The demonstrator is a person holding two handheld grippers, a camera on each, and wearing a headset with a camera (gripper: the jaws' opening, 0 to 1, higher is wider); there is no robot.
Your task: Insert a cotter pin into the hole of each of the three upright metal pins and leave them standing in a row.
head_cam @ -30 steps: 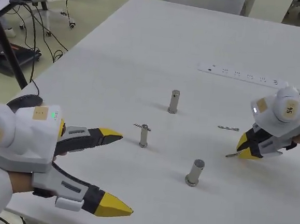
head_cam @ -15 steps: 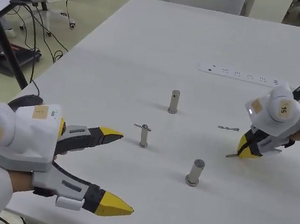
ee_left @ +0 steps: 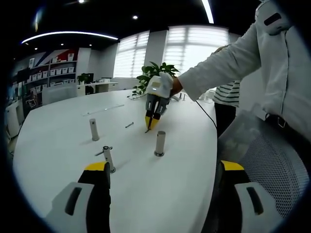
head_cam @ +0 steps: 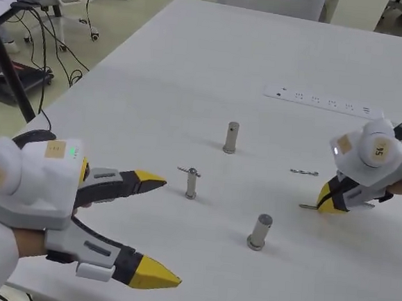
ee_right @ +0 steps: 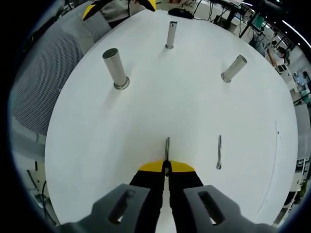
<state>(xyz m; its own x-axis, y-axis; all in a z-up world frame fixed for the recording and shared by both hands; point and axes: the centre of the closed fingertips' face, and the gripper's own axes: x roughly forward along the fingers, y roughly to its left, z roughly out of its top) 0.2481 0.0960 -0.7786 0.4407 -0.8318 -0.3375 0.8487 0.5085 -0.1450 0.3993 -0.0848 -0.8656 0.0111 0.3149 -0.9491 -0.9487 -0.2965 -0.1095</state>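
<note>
Three metal pins stand upright on the white table (head_cam: 192,80): a far pin (head_cam: 230,137), a middle pin (head_cam: 191,183) with a cotter pin (head_cam: 183,170) through its top, and a near pin (head_cam: 259,232). My right gripper (head_cam: 327,204) is shut on a cotter pin (ee_right: 166,148) whose tip (head_cam: 307,206) sticks out just above the table, right of the near pin. Another cotter pin (head_cam: 304,172) lies loose on the table beyond it. My left gripper (head_cam: 154,230) hovers wide open at the front left, nothing between its jaws.
A white power strip (head_cam: 323,102) lies at the back right of the table. Off the table's left edge stand a black desk frame with cables (head_cam: 28,46) and a chair. A person's white sleeve (ee_left: 228,63) reaches in from the right.
My right gripper has tilted slightly and its cotter pin has lifted a little. The whole view shifted slightly. The left gripper stays put.
</note>
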